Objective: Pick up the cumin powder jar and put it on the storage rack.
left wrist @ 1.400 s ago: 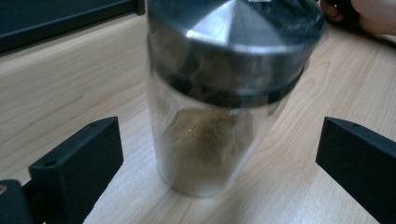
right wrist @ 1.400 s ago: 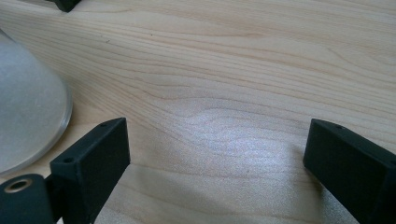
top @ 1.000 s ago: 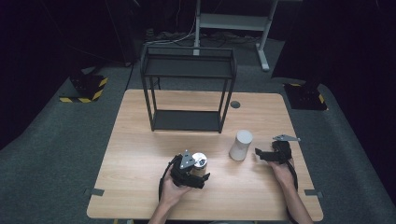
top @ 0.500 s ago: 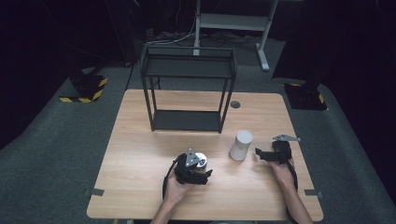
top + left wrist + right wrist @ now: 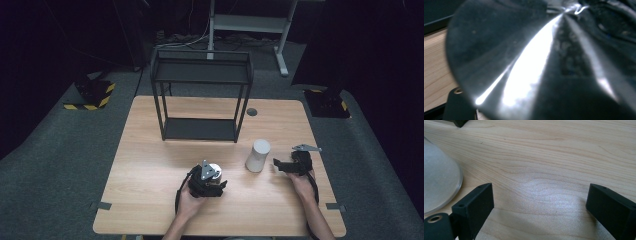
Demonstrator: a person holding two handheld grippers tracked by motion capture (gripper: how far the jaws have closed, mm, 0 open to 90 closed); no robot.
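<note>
Since the earlier frame, left tool (image 5: 214, 176) jaws have been closing on a can (image 5: 215, 170) near the tabletop's (image 5: 150, 150) front. Left gripper view: shiny can (image 5: 524, 62) (blurred) clamped. Right gripper view: right tool (image 5: 539, 212) gapes beside a cup (image 5: 439, 177).

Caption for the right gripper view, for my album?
Open right gripper rests on a wooden table, a frosted cup beside its jaw.

Cup (image 5: 258, 155) right of left gripper (image 5: 210, 181), perhaps before rack (image 5: 202, 95).
</note>
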